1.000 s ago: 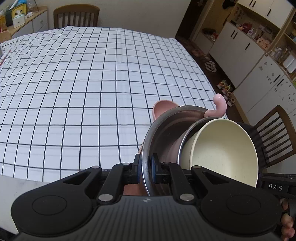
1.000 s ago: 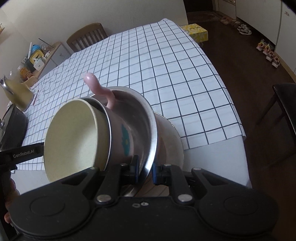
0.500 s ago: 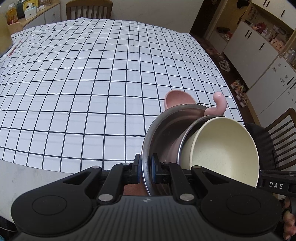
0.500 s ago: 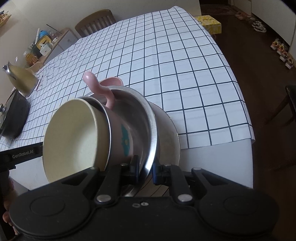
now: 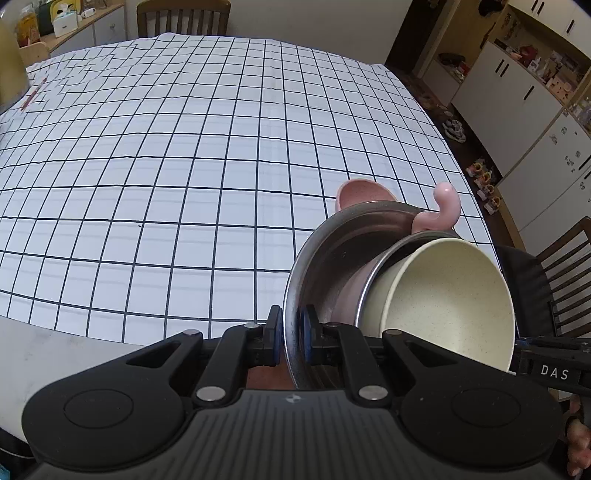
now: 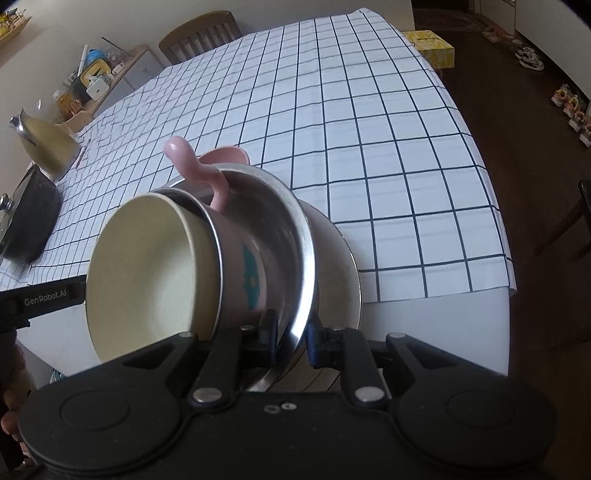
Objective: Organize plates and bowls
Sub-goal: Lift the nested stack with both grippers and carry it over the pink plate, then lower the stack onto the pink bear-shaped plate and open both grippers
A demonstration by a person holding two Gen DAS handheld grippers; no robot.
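Bowls are held as a tilted, nested stack over the near edge of the table (image 5: 184,177), which is covered with a checked cloth. The steel bowl (image 5: 325,251) is outermost; inside it sits a pink cup (image 6: 243,258) with a curled handle (image 5: 443,210), and inside that a cream bowl (image 5: 450,295) whose mouth is turned toward the cameras. Behind the steel bowl a cream plate (image 6: 340,273) is seen in the right wrist view, and a pink rim (image 5: 358,192) shows above the stack.

The left gripper (image 5: 291,339) is clamped on the rim of the steel bowl, which is pinched edge-on between its two pads. The right gripper (image 6: 291,332) straddles the opposite part of the same rim: its jaws are opening, the rim stands between them, the left pad lies against the metal and a slight gap shows at the right pad (image 6: 312,338).

Beyond the stack the cloth is bare. A kettle (image 6: 48,147) and a dark pan (image 6: 26,221) stand at the far left corner in the right wrist view, well apart from the stack. Chairs (image 5: 184,16) are set at the far side.
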